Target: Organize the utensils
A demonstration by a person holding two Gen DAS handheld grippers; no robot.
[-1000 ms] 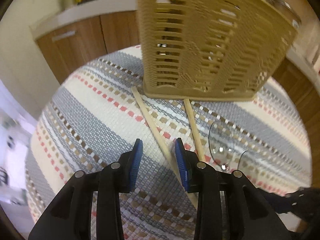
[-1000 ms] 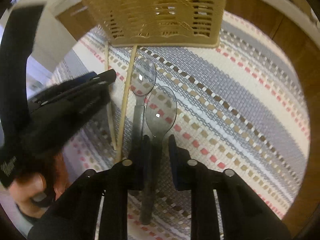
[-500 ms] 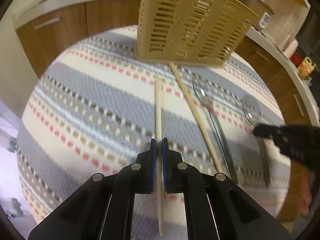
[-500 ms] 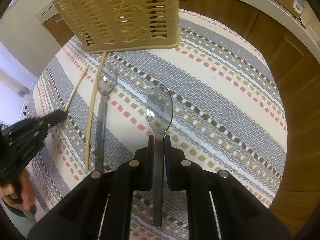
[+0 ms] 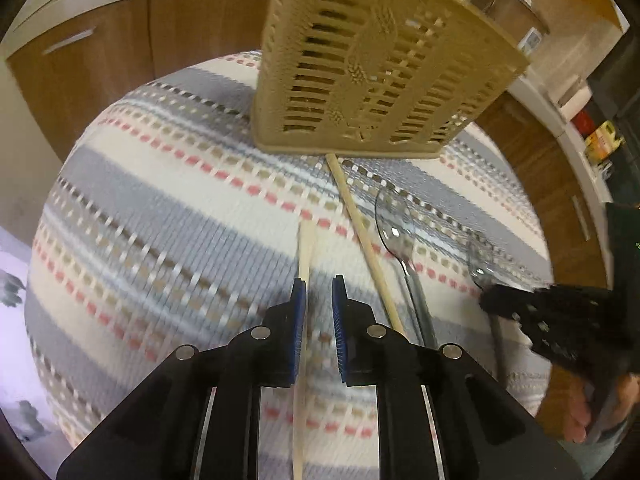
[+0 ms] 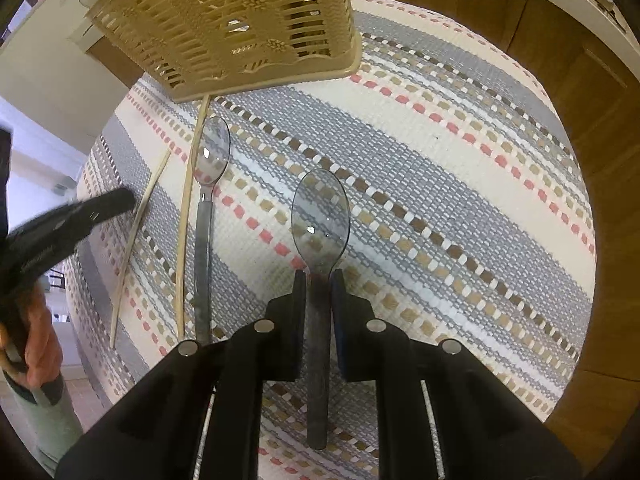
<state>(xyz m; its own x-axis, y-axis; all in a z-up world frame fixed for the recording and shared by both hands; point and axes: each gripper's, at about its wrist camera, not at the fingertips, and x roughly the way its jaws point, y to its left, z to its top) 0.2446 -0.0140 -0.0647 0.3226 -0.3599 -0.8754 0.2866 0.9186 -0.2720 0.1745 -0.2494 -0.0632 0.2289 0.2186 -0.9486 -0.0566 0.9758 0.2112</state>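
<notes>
Left gripper [image 5: 319,296]: jaws narrowly parted, just reopened, one chopstick [image 5: 306,248] lying against the left pad only. Right gripper [image 6: 319,288]: jaws clamped on the handle of a clear plastic spoon [image 6: 320,216]. Second chopstick [image 5: 362,236] and second spoon [image 6: 210,160] are laid on the striped cloth [image 6: 440,184], before the beige slotted basket [image 6: 240,28].

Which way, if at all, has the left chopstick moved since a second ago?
Yes. The left chopstick has pulled back from the basket; its tip reached the base a second ago and is now clear of it.
</notes>
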